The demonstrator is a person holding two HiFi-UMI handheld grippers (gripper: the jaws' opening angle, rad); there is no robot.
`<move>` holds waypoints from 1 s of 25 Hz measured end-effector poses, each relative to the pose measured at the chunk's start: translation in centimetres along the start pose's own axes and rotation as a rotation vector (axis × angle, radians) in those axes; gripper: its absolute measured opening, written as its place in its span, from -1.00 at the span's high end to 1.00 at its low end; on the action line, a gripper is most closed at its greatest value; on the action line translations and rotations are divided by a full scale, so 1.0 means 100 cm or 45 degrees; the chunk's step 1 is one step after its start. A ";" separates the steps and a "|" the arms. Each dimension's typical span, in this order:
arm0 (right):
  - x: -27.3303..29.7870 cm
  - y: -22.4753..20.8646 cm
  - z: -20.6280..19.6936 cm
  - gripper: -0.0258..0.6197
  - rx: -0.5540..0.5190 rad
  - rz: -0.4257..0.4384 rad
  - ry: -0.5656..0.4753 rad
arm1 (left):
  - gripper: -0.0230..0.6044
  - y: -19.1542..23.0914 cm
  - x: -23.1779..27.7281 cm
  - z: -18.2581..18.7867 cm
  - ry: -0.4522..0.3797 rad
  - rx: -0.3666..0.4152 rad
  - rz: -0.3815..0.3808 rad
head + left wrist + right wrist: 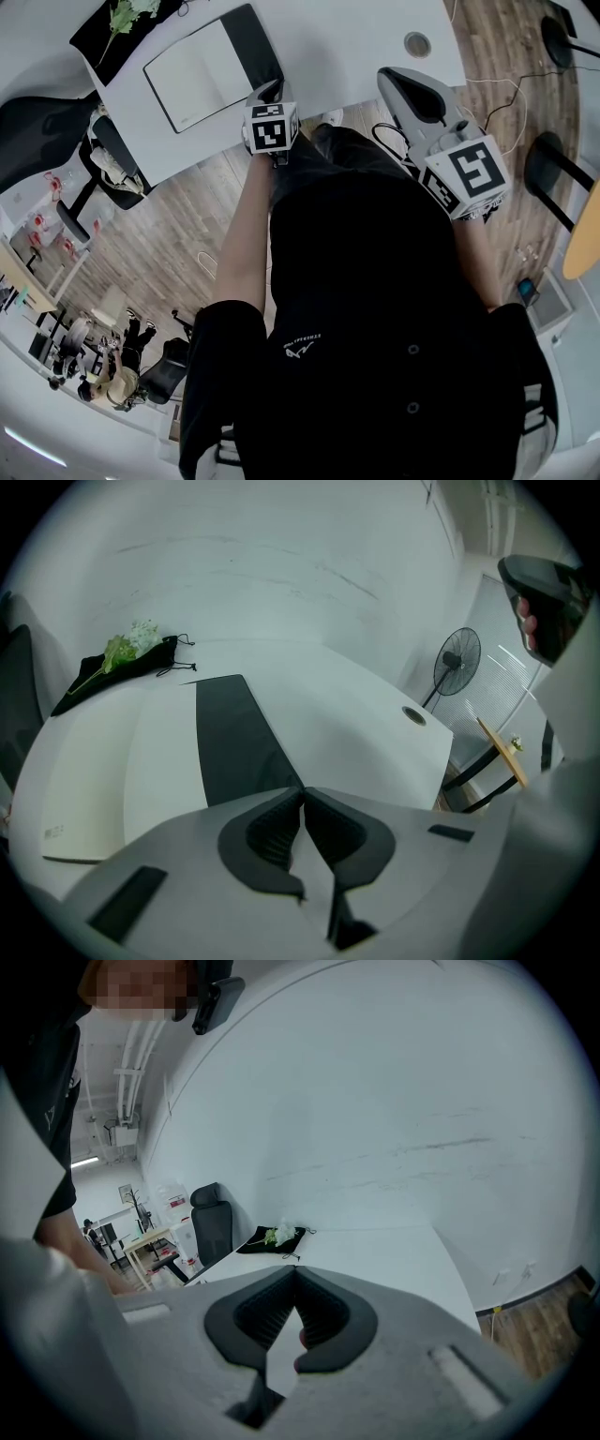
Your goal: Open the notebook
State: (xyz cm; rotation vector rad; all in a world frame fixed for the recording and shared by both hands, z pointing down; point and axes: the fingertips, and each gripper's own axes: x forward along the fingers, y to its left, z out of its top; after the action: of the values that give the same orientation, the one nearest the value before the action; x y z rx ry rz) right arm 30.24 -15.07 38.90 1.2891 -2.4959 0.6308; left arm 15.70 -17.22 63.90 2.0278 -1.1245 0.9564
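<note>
The notebook (211,66) lies open on the white table (347,37), with a blank white page (103,761) on the left and a black cover (234,742) flat on the right. My left gripper (267,92) hangs at the table's near edge, just short of the black cover, its jaws shut on nothing (303,789). My right gripper (412,89) is off to the right, away from the notebook, also shut and empty (295,1274). The notebook does not show in the right gripper view.
A black cloth with a green-and-white sprig (127,23) lies at the table's far left corner. A round cable hole (417,43) sits in the tabletop at right. A black office chair (56,131) stands left of the table, a standing fan (457,658) beyond it.
</note>
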 end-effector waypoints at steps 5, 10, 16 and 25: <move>0.002 0.004 0.001 0.92 -0.008 0.019 0.003 | 0.87 -0.002 0.000 0.000 0.004 0.023 0.020; 0.005 0.008 -0.001 0.92 -0.010 0.028 0.012 | 0.82 -0.004 -0.001 -0.001 0.000 0.023 -0.001; 0.006 0.011 -0.003 0.92 -0.013 0.033 0.022 | 0.53 -0.014 -0.001 0.001 0.003 0.025 -0.090; 0.008 0.020 -0.010 0.92 -0.014 0.033 0.036 | 0.87 -0.017 -0.028 -0.005 -0.076 0.024 -0.095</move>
State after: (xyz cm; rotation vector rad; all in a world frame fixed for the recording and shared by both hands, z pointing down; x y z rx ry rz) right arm 28.22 -14.11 39.58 1.2372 -2.4937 0.6363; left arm 15.95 -14.85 61.58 2.1103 -1.0666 0.8780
